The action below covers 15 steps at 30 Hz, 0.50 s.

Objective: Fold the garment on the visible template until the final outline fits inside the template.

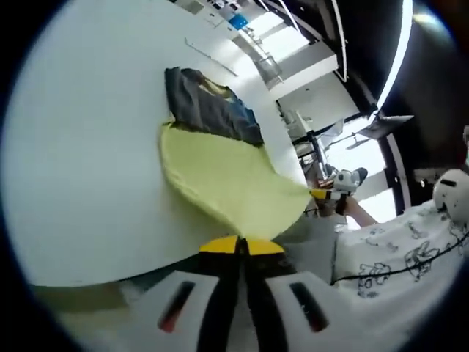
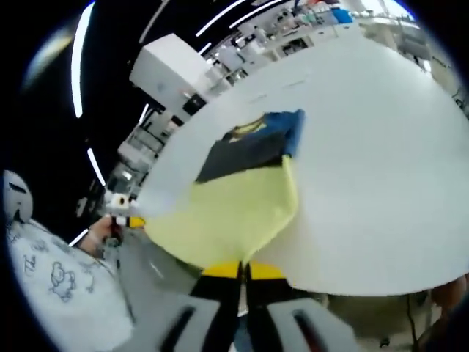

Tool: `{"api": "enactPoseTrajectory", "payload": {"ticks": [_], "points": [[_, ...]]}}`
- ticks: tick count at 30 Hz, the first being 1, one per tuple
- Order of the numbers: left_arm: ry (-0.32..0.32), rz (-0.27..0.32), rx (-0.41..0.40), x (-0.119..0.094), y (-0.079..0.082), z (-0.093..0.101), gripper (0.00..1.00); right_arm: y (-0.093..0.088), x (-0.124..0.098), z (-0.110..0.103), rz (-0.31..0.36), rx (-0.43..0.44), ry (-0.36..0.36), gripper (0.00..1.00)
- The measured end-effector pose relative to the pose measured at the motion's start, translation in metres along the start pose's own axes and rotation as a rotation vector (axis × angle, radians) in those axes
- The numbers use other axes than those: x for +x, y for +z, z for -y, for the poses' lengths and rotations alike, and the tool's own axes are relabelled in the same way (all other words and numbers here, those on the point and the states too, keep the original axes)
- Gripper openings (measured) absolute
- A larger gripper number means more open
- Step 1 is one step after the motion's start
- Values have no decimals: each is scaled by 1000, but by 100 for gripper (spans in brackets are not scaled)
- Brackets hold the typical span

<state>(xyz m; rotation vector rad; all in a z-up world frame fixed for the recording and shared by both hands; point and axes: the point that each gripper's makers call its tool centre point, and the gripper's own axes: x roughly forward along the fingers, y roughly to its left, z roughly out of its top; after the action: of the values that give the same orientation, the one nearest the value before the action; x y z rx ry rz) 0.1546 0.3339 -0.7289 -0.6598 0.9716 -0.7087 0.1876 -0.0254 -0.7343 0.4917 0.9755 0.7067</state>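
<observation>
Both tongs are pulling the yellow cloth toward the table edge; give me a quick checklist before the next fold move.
1. Left tongs shut on pale yellow fabric garment: ok.
2. Right tongs shut on garment: ok.
3. Garment fully on white table: not ok, the gripped edge hangs past the rim.
4. Dark grey-blue end lying flat: ok.
5. Template outline visible: cannot tell.
</observation>
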Motion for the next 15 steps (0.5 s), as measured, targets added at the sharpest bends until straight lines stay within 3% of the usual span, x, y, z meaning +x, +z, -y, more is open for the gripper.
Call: {"api": "enactPoseTrajectory", "payload": {"ticks": [2, 5, 10, 15], "points": [[-6, 26, 26, -2, 16, 7, 0, 16, -2, -4, 34, 3, 17, 0], [-24, 83, 58, -4, 51, 13, 0, 57, -2, -14, 125, 13, 61, 0], [-46, 164, 115, -3, 102, 17, 0, 102, 7, -28, 184, -43, 73, 0], [-72, 241, 116, 4, 153, 14, 0, 142, 21, -38, 225, -79, 89, 0]]}}
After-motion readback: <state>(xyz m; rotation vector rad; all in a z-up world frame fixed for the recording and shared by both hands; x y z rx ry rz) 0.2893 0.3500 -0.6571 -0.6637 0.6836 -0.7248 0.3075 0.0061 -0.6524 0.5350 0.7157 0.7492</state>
